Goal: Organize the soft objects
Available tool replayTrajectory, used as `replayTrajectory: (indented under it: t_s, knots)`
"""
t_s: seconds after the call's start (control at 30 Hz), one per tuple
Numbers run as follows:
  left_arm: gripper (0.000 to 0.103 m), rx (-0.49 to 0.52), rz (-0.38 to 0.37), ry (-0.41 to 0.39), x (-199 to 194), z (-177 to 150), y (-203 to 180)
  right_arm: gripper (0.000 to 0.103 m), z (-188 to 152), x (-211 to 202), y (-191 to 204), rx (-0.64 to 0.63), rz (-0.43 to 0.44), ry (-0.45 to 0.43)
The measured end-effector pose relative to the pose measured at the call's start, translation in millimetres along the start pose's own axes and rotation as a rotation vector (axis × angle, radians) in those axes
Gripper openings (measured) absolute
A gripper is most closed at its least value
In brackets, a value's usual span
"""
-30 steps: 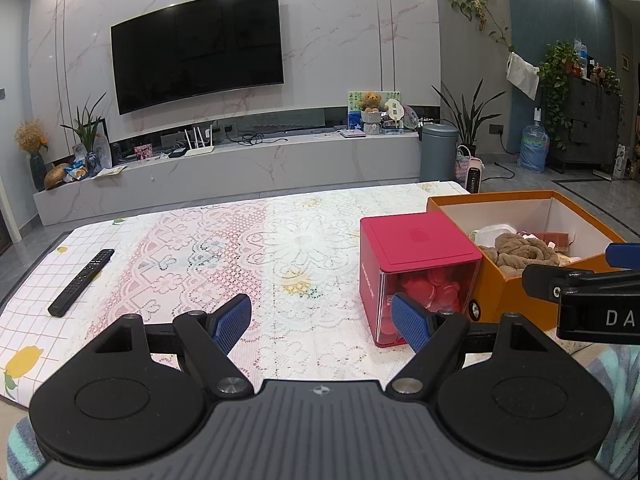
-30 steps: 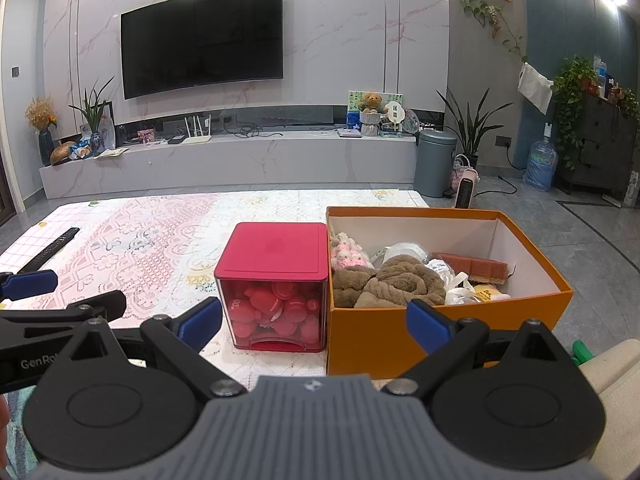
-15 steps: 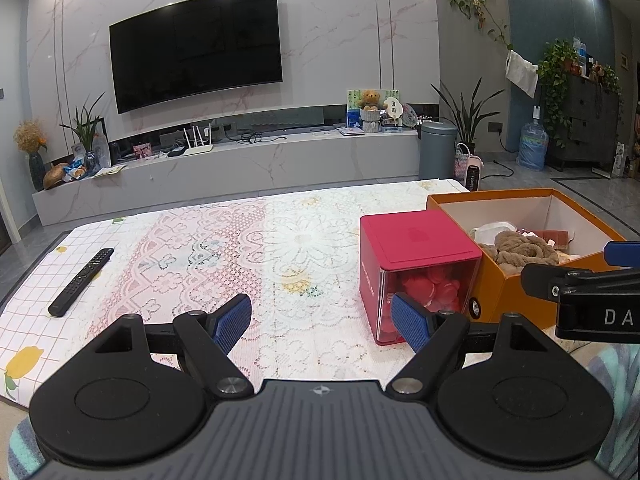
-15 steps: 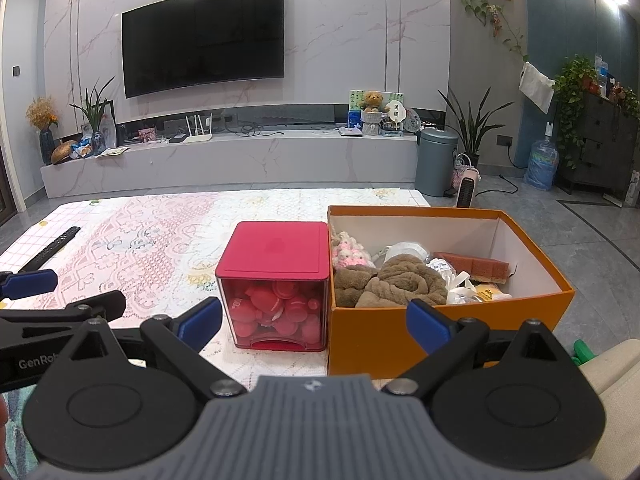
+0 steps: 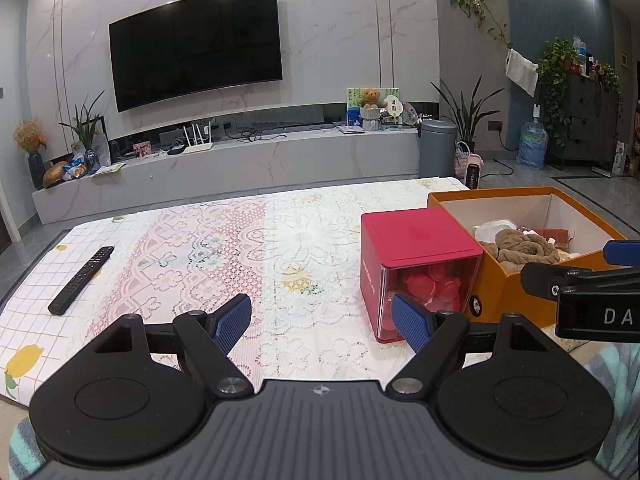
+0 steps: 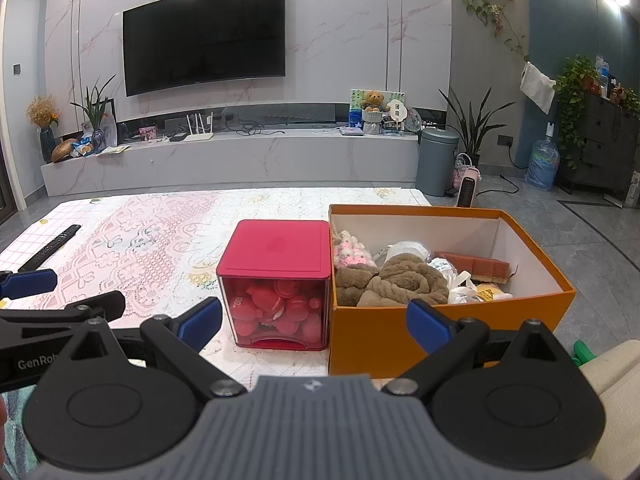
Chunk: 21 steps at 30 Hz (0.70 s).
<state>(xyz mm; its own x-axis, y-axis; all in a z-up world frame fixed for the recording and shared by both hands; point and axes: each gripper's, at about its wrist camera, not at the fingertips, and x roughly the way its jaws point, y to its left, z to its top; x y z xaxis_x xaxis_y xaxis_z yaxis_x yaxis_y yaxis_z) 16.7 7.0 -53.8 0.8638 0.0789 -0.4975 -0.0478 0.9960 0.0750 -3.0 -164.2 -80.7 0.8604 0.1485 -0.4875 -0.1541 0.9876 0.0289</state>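
Both grippers are held low at the near table edge, the left gripper (image 5: 321, 322) and right gripper (image 6: 314, 326) each with fingers spread wide and nothing between them. The soft things, a brown towel (image 6: 394, 282) and pink plush (image 6: 352, 252), are seen lying in the orange box (image 6: 448, 334) at centre right, beside the red case (image 6: 280, 280). Whether sorting is starting or finished cannot be told; any reach should be made from above, clear of the box wall.

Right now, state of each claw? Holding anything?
Left claw: open, empty, over the table.
Right claw: open, empty, facing the red box and orange box.
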Motion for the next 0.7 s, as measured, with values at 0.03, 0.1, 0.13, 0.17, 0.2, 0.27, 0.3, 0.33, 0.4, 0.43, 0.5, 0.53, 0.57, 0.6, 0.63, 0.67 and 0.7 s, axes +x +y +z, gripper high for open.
replayTrajectory:
  t_s: [0.03, 0.1, 0.13, 0.17, 0.2, 0.27, 0.3, 0.33, 0.4, 0.43, 0.5, 0.53, 0.57, 0.6, 0.63, 0.67, 0.7]
  knots:
    - [0.093, 0.000, 0.001, 0.000, 0.1, 0.1, 0.0, 0.097, 0.0, 0.0, 0.0, 0.000, 0.000, 0.000]
    - [0.093, -0.001, 0.000, 0.002, -0.2, -0.8, 0.4, 0.097, -0.1, 0.2, -0.4, 0.001, 0.001, 0.001]
    - [0.093, -0.001, -0.001, 0.003, -0.1, -0.8, 0.5, 0.097, -0.1, 0.2, -0.4, 0.000, 0.001, 0.001]
    - [0.093, -0.001, -0.001, 0.003, -0.6, -1.1, 0.4, 0.097, -0.1, 0.2, -0.4, 0.000, 0.001, 0.001]
    - [0.093, -0.001, 0.000, 0.002, -0.9, -1.2, 0.4, 0.097, -0.3, 0.2, -0.4, -0.001, 0.001, 0.001]
    - [0.093, -0.001, -0.001, 0.003, -0.3, -0.6, 0.5, 0.097, -0.5, 0.4, -0.5, -0.001, 0.002, 0.002]
    - [0.093, -0.002, -0.002, 0.003, -0.4, -0.6, 0.6, 0.097, -1.1, 0.8, -0.6, -0.001, 0.002, 0.003]
    - [0.093, -0.003, -0.003, 0.004, -0.6, -0.6, 0.7, 0.097, -1.1, 0.8, -0.5, -0.001, 0.002, 0.002]
    - [0.093, 0.001, -0.002, 0.003, -0.7, -0.5, 0.2, 0.097, -1.1, 0.7, -0.5, -0.001, 0.002, 0.002]
    - [0.093, 0.003, -0.002, 0.002, -1.5, -0.9, 0.0, 0.097, -1.1, 0.5, -0.5, -0.001, 0.002, 0.002]
    - [0.093, 0.002, -0.003, 0.003, -1.5, -2.5, 0.3, 0.097, -1.0, 0.6, -0.5, -0.002, 0.002, 0.002]
    - [0.093, 0.001, -0.005, 0.003, -1.1, -4.5, 0.9, 0.097, -1.0, 0.7, -0.5, -0.001, 0.002, 0.002]
    - [0.093, 0.002, -0.005, 0.003, -1.5, -5.3, 1.0, 0.097, -1.1, 0.7, -0.4, -0.001, 0.002, 0.002]
    - [0.093, 0.002, -0.004, 0.002, -1.0, -4.3, 1.0, 0.097, -1.0, 0.7, -0.4, -0.001, 0.002, 0.003]
    - [0.093, 0.002, -0.002, 0.002, -1.0, -4.1, 1.1, 0.097, -1.0, 0.7, -0.3, -0.002, 0.002, 0.002]
    - [0.093, 0.002, -0.002, 0.002, -1.2, -5.4, 1.2, 0.097, -0.9, 0.7, -0.3, -0.002, 0.002, 0.003]
    - [0.093, 0.001, -0.002, 0.002, -1.9, -6.2, 1.2, 0.097, -1.0, 0.7, -0.2, -0.001, 0.002, 0.003]
